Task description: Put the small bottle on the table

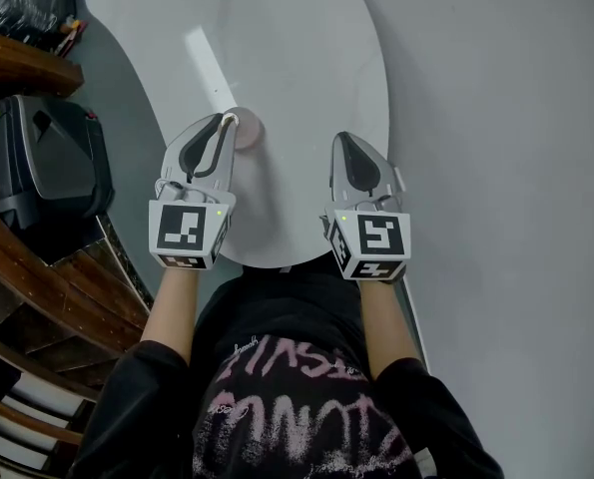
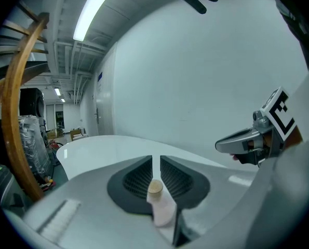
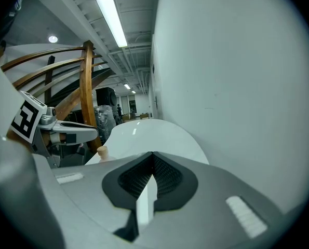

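My left gripper [image 1: 225, 123] is clamped on the small pale-pink, tan-capped plastic bottle [image 2: 160, 205] above the white oval surface [image 1: 277, 48], apparently ready to set it down. My right gripper [image 1: 342, 140] hovers alongside, its jaws together and empty.

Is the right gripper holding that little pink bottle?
No, the right gripper is shut on nothing; the small bottle sits clamped in the left gripper.

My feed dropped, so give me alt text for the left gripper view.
A small pink bottle, tan-capped and tilted, is clamped in the left hand-held gripper over a white table. The right hand-held gripper shows at right, a wooden rail at left.
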